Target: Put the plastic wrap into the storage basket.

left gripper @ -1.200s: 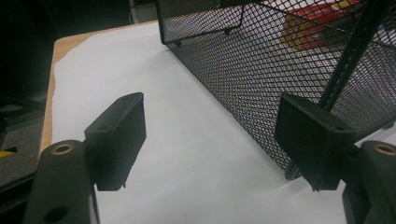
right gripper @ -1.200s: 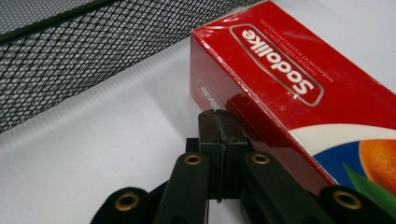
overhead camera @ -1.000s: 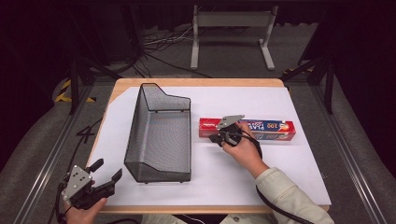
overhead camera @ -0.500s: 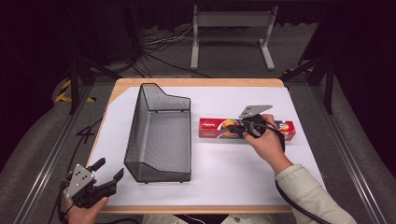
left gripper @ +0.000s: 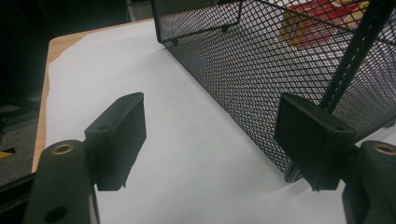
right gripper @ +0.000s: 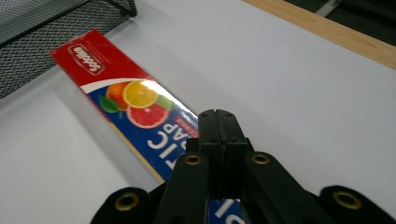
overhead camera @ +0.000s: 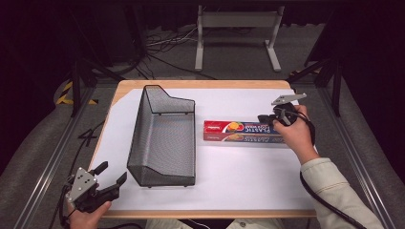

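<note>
Over the right end of the plastic wrap box (overhead camera: pixel 246 132) we hold our right gripper (overhead camera: pixel 265 118), its 2 jaws pressed flat together with nothing between them; the right gripper view shows the closed tips (right gripper: pixel 217 122) above the box's blue lettering. That box (right gripper: pixel 140 116) lies flat on the white sheet (overhead camera: pixel 239 167), long side across the table, its red end just beside the mesh basket (overhead camera: pixel 162 138) but not touching it. Our left gripper (overhead camera: pixel 111 176) sits at the near left corner of the table, jaws spread wide and empty. Between its pads (left gripper: pixel 116 137) we see bare sheet, with the basket's mesh wall (left gripper: pixel 261 79) close by the right-hand pad. Around the sheet runs the table's wooden edge (overhead camera: pixel 200 84).
</note>
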